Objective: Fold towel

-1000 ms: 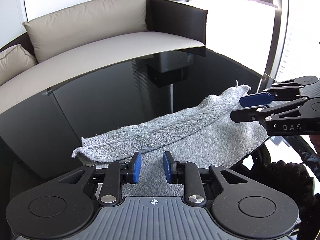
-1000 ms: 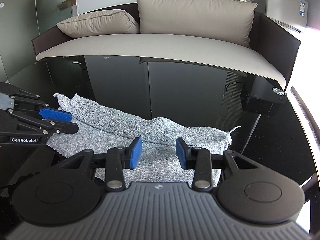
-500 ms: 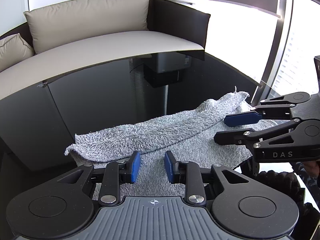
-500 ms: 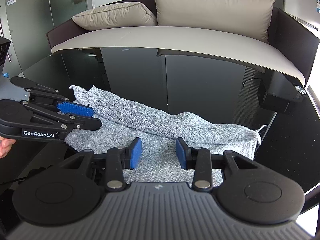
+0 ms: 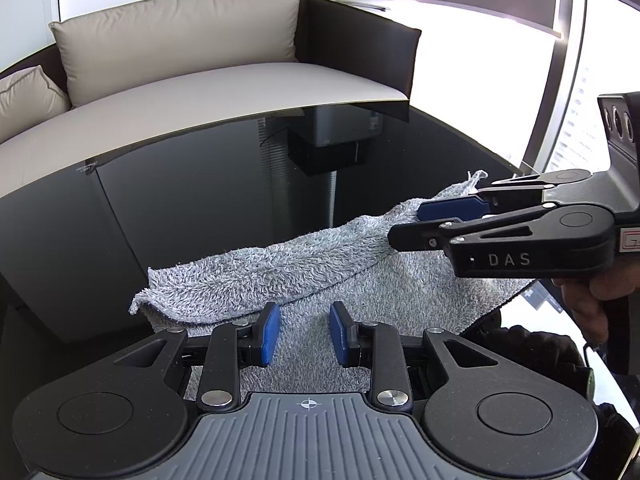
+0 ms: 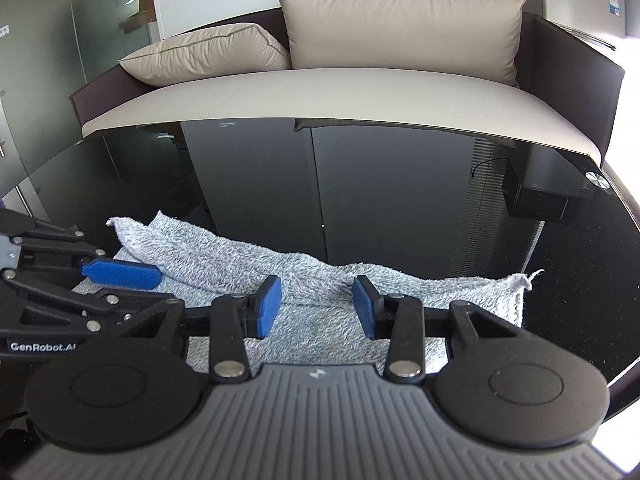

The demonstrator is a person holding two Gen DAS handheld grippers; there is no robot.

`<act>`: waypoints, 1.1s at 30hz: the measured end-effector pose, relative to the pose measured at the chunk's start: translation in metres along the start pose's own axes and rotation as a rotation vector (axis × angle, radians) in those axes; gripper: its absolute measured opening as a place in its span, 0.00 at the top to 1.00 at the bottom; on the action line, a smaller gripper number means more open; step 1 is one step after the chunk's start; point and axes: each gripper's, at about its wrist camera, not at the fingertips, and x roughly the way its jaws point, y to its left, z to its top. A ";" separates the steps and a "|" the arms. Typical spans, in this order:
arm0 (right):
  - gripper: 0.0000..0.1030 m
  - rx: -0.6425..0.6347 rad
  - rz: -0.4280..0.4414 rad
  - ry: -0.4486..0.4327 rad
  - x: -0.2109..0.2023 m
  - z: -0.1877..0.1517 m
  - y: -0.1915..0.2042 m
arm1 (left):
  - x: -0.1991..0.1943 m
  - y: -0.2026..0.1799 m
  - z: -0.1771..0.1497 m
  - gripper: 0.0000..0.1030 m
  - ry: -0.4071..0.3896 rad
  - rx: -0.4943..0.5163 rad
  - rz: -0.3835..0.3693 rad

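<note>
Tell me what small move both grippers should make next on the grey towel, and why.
Probably lower both and pinch the near edge. The towel lies partly folded on the black table, its far edge doubled over, and the left gripper and right gripper stand open above it, holding nothing.

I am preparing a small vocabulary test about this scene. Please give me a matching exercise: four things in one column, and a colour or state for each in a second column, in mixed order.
Things:
1. towel
2. table
3. back cushion
4. left tongs

Descriptions:
a. beige
b. open, nothing between the pads
c. grey, fluffy, partly folded
d. black, glossy

Pairs: 1-c, 2-d, 3-a, 4-b
</note>
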 end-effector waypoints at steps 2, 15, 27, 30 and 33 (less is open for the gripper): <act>0.59 0.004 -0.001 -0.001 0.000 0.002 0.000 | 0.002 0.001 0.001 0.75 -0.005 -0.004 -0.005; 0.59 -0.044 0.134 0.058 -0.011 -0.003 0.004 | 0.012 0.011 0.014 0.74 -0.034 -0.030 0.003; 0.59 -0.088 0.186 0.070 -0.003 0.000 0.016 | -0.003 0.023 0.000 0.69 0.002 -0.032 -0.025; 0.59 -0.083 0.174 0.064 0.000 0.002 0.017 | -0.004 0.021 -0.001 0.69 0.002 -0.021 -0.024; 0.59 -0.081 0.149 0.051 0.006 0.005 0.019 | -0.004 0.019 -0.004 0.69 0.000 -0.015 -0.024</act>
